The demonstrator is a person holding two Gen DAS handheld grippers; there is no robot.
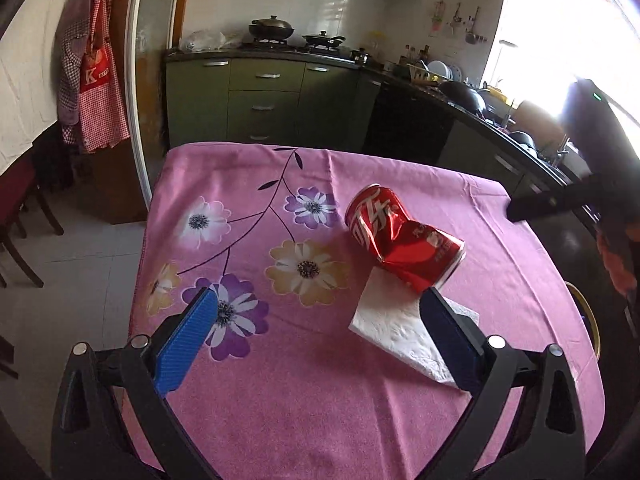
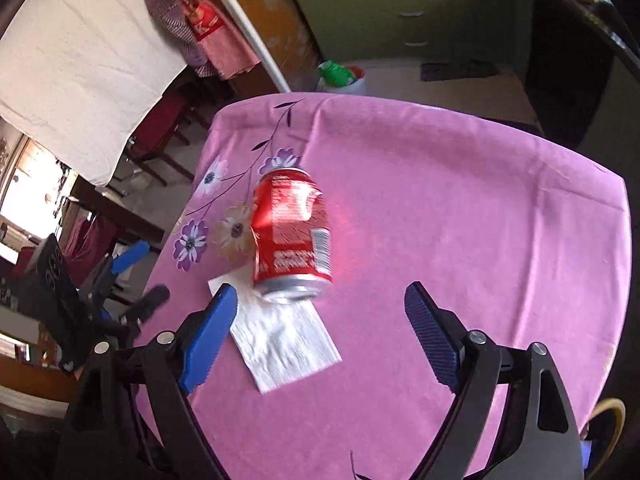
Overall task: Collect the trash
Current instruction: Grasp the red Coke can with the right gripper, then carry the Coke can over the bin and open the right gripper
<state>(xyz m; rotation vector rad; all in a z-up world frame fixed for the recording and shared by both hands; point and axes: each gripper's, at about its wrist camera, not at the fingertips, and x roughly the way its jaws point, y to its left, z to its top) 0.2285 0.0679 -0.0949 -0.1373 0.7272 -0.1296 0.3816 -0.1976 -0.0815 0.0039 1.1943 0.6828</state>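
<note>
Right wrist view: both tongs gape empty; crushed can (image 2: 294, 236) lies lengthwise just beyond right tongs (image 2: 320, 320), nearer vs. left tongs (image 1: 320, 328).

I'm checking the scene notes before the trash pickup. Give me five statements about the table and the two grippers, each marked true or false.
1. The red can is crushed and lies on its side. True.
2. The can lies clear of the white napkin. False: its end overlaps one edge of the napkin.
3. The left gripper is clamped on the napkin. False: its fingers stand wide apart, holding nothing.
4. The right gripper is open and empty. True.
5. The pink tablecloth is plain. False: it has printed flowers near one side.
</note>
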